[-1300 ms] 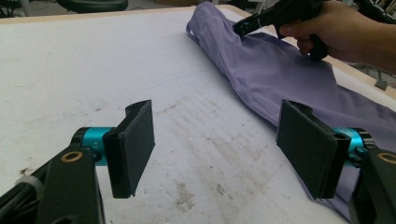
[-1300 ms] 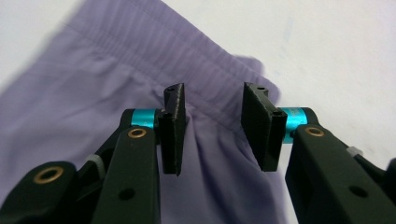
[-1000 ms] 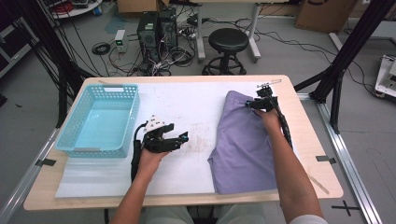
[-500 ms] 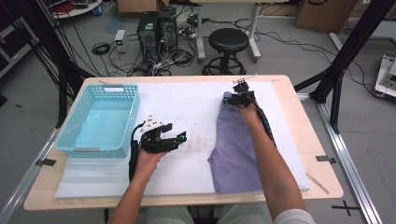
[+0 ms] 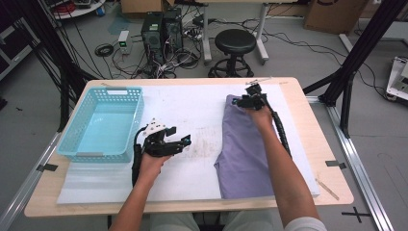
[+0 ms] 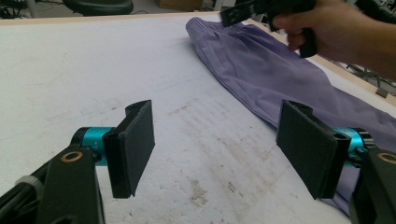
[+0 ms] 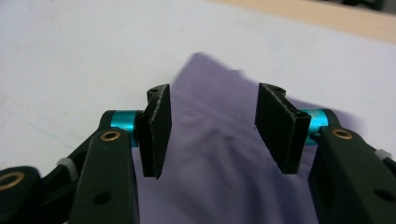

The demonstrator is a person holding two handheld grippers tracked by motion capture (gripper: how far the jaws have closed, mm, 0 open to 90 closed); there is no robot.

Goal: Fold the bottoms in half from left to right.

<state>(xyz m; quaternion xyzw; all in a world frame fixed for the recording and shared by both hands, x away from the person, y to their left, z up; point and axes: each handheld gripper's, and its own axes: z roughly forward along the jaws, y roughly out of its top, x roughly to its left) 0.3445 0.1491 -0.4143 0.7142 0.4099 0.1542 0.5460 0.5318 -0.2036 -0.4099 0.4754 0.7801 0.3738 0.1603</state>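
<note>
Both tongs stand apart with nothing pinched between their pads. On the person's right, the right tongs (image 5: 243, 101) hover over the far end of the purple garment (image 5: 245, 149), at the edge that lies nearest the stool side of the counter (image 5: 308, 120); their jaws have just been opening, and the right gripper view shows the two black pads spread, with the cloth (image 7: 219, 158) lying below and beyond them, its far edge ending just past the fingertips against the white mat (image 7: 70, 51). Whether the pads touch the fabric there cannot be told, but no fold is caught between them. The garment stretches lengthwise from that far end toward the person, flat on the right half of the mat (image 5: 192, 110), narrower at the far end and wider at the near end, and the right forearm runs above it for most of its length. On the other side, the left tongs (image 5: 185, 142) rest low over the middle of the mat, gaping wide and pointing toward the garment, well apart from its left edge. From the left gripper view the cloth (image 6: 261, 70) lies ahead and to the right of the wide pads, with bare, smudged mat between them, and the right hand (image 6: 327, 28) with its tool is seen at the garment's far end. A light blue basket (image 5: 103, 122) sits on the left part of the counter, just beside the left hand.
</note>
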